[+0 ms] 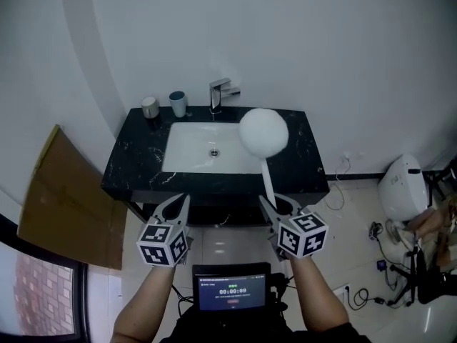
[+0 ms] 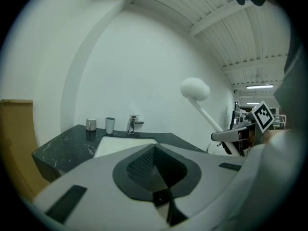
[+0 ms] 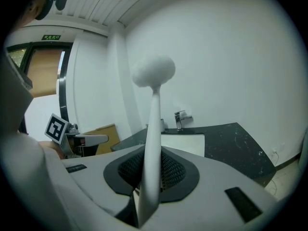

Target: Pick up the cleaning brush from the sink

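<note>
a small screen (image 1: 232, 291) at the bottom of the head view shows green timer digits that appear to read 00:00:09; the fine line of print above them is too small to read. in the right gripper view a green sign (image 3: 50, 36) over the doorway carries light characters too blurred to read. the cubes on the left gripper (image 1: 181, 200) and the right gripper (image 1: 265, 201) bear black-and-white square markers, without letters or numbers.
</note>
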Demonstrator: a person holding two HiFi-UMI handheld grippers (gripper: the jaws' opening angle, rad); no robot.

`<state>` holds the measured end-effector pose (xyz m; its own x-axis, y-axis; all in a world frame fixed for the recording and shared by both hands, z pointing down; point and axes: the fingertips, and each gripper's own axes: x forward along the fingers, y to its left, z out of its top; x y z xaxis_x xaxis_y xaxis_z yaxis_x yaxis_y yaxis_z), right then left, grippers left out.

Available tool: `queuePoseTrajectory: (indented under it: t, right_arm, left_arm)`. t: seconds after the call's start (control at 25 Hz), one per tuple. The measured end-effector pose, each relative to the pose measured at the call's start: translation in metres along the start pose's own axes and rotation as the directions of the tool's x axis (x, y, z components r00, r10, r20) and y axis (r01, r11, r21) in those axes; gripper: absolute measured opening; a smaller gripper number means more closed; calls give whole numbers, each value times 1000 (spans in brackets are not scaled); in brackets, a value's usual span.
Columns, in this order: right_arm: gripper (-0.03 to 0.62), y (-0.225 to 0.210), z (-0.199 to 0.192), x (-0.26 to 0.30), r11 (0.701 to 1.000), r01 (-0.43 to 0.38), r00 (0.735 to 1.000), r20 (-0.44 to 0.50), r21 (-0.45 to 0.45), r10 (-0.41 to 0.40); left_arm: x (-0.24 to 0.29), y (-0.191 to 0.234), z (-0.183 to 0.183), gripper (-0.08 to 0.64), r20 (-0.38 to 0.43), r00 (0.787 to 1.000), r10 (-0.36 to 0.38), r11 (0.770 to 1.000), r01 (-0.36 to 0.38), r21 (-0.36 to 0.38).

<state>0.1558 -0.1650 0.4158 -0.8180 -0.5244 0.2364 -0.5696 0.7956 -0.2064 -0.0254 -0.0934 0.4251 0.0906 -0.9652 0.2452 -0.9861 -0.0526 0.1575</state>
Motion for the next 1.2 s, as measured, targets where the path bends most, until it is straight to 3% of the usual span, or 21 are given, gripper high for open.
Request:
queuePoseTrajectory:
  t: [0.16,0.4,1.2]
  right_arm:
    - [41,-3,4,-25,1000,-9,999,37,-18,9]
    - [41,-16,10,-41,1000,10,996,84,-25,-8]
    - [41,0,10,-48,998,38,994,104,-50,-32]
  left_arm:
    - [-9,-14,-1,14,-1,1000,30,1000,-30,-9]
    - [-11,-36,16,14,55,998,8,998,-12,60]
    - [-31,-36,22,14,100,995,-4,999,-1,54]
